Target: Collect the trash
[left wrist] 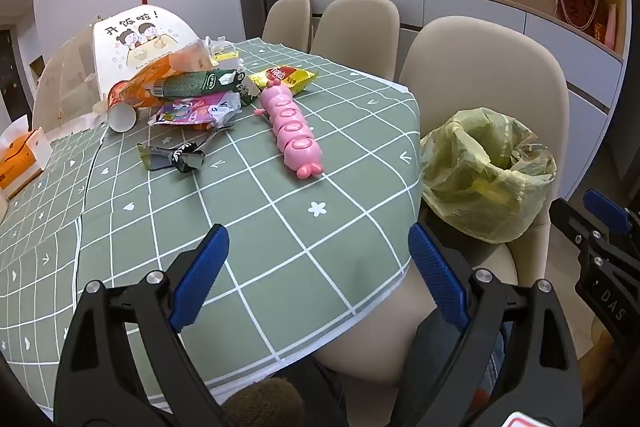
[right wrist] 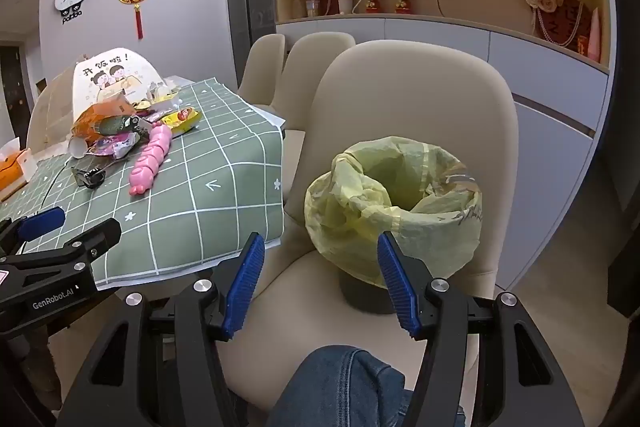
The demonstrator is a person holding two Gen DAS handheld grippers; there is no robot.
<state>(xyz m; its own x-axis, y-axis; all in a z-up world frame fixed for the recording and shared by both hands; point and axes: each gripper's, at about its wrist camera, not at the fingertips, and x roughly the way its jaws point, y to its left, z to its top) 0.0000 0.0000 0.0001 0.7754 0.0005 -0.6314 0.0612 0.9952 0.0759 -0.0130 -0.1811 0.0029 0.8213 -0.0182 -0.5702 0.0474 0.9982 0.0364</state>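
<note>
A heap of trash lies at the far left of the green checked table (left wrist: 280, 227): an orange wrapper (left wrist: 160, 79), a green wrapper (left wrist: 192, 85), a purple wrapper (left wrist: 192, 111), a paper cup (left wrist: 122, 115) on its side and a yellow snack packet (left wrist: 286, 77). A bin lined with a yellow-green bag (left wrist: 488, 179) (right wrist: 396, 195) stands on the beige chair seat (right wrist: 312, 299) to the right of the table. My left gripper (left wrist: 318, 243) hangs open over the near table corner, empty. My right gripper (right wrist: 320, 245) is open and empty, just in front of the bin.
A pink caterpillar toy (left wrist: 290, 131), dark sunglasses (left wrist: 172, 157) and a fork (left wrist: 212, 139) lie near the heap. A printed food cover (left wrist: 136, 47) and an orange tissue box (left wrist: 20, 155) stand at the left. More beige chairs (left wrist: 356, 31) line the far side. A person's jeans-clad knee (right wrist: 352, 387) is below.
</note>
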